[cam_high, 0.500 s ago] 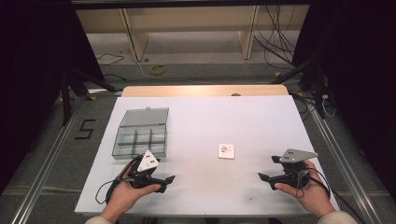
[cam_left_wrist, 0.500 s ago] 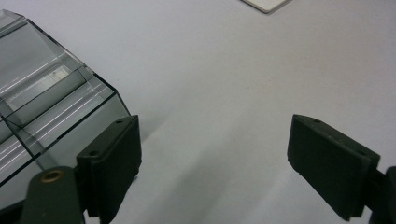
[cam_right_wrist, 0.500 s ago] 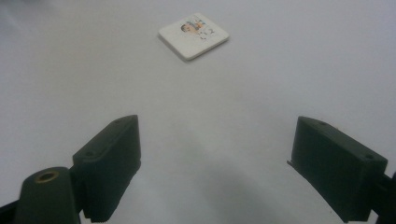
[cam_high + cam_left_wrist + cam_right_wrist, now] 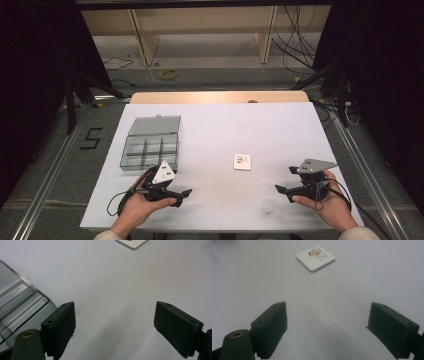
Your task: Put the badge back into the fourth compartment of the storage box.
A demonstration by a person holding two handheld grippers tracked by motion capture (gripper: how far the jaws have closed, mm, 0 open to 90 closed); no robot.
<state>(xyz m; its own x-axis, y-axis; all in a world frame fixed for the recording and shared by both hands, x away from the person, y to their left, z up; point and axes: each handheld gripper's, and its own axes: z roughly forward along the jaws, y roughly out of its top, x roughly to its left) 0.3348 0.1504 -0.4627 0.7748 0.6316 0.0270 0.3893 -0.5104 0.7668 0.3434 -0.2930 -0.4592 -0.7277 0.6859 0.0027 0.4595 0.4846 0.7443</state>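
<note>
A small white square tile (image 4: 242, 161) with a printed picture lies flat on the white table (image 4: 225, 125), between my two grippers and a little farther off. My left gripper (image 4: 181, 196) rests low at the near left, held in a hand, and is open with nothing between its jaws. In the left gripper view the gripper (image 4: 115, 315) stands over bare table, with the tile (image 4: 132, 243) at the top edge. My right gripper (image 4: 285, 180) is at the near right, also open and empty. In the right gripper view the gripper (image 4: 327, 315) points toward the tile (image 4: 315, 258), well short of it.
A clear plastic compartment box (image 4: 150, 145) with its lid folded back sits at the left of the table, just beyond the left gripper; its corner (image 4: 20, 302) lies beside the left jaw. Cables and shelf legs lie on the floor behind the table.
</note>
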